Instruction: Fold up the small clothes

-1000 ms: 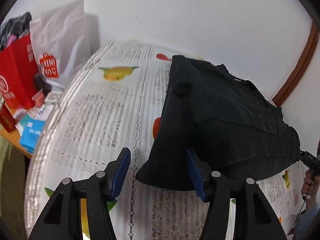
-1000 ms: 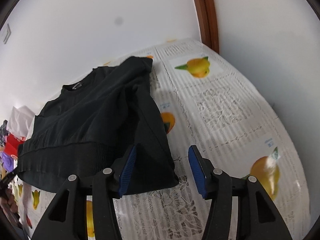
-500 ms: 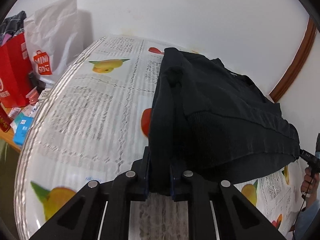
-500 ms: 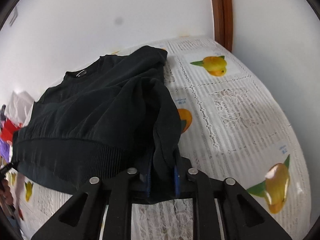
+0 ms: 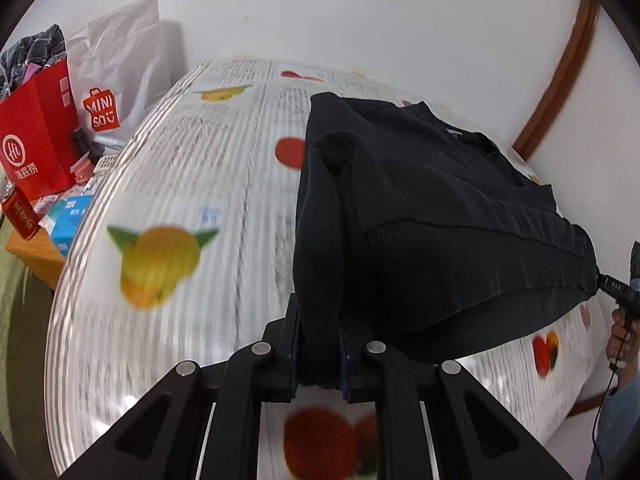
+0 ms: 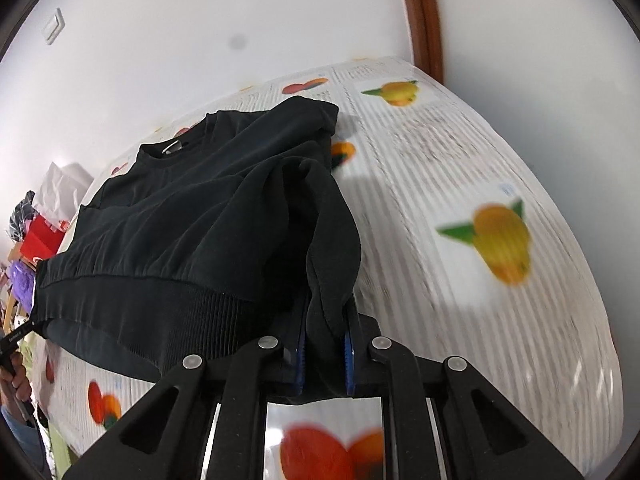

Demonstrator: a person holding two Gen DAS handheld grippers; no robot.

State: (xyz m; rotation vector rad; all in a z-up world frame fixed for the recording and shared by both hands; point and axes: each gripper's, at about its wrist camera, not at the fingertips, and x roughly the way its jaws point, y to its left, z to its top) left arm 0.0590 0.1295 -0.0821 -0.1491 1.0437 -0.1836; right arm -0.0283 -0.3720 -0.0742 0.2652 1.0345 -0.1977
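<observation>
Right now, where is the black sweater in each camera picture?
Left wrist view: the black sweater fills the middle and right, its near corner pinched in the left gripper.
Right wrist view: the sweater fills the middle and left, its near corner pinched in the right gripper.
Shared landmark: the brown wooden trim on the wall.

Home room: fruit-print tablecloth (image 5: 224, 184) on table, Miniso shopping bag (image 5: 120, 76), red paper bag (image 5: 36, 128), white wall, wooden door trim (image 6: 424, 16)
</observation>
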